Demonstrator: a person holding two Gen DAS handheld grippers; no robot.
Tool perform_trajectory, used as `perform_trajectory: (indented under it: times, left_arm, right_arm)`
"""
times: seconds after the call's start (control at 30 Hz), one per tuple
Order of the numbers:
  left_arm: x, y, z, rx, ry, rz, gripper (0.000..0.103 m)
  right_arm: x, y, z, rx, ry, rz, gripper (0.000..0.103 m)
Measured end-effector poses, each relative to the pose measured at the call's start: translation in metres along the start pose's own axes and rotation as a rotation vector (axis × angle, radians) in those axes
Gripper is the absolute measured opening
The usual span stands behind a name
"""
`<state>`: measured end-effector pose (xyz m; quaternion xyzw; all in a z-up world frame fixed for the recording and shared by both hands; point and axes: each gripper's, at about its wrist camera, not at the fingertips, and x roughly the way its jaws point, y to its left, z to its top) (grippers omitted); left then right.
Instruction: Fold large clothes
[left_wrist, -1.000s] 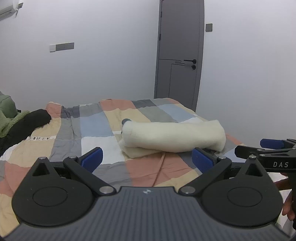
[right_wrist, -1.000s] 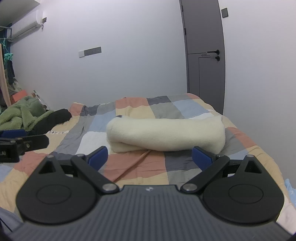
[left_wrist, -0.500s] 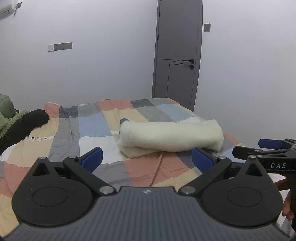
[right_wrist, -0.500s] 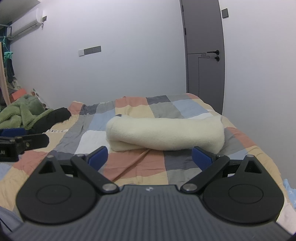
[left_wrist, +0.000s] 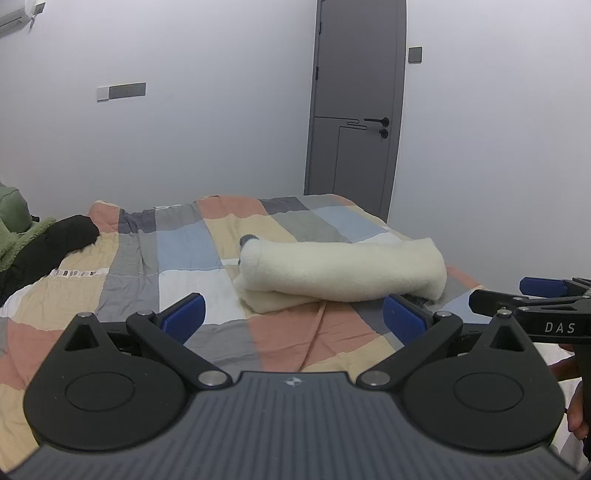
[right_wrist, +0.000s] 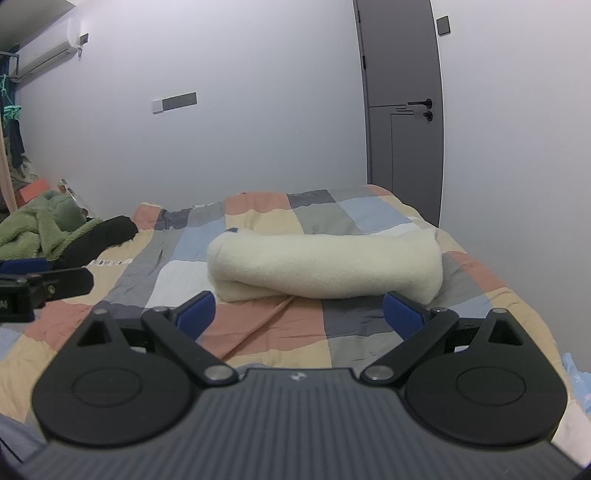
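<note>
Lying rolled on patchwork quilt (right_wrist: 266, 325): fluffy cream garment (right_wrist: 325, 262). L gripper (left_wrist: 293, 317) + R gripper (right_wrist: 299, 310) fingers spread, empty.

Open checkered bed (left_wrist: 184, 266) surface ahead of both tongs, flat and passable up to the cream folded garment (right_wrist: 325, 264), which blocks the middle right. Left tongs (left_wrist: 293, 319) spread wide, nothing between. Right tongs (right_wrist: 299, 314) likewise, gap free. Clear strip of quilt left of the garment. Black clothing (right_wrist: 99, 238) and green fleece (right_wrist: 40, 227) heaped at far left edge. Wall close on right side, door (left_wrist: 356, 110) beyond bed.
</note>
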<state>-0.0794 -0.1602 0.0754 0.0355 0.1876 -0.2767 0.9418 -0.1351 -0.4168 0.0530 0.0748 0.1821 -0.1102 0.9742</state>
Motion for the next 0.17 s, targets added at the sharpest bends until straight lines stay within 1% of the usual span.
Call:
perform_trajectory:
  times: [0.17]
  left_arm:
    - [0.0015,0.0006,-0.0004,-0.009,0.001,-0.004,0.103]
  right_arm:
    - [0.0005,0.0002,-0.0003,0.004,0.003,0.003,0.099]
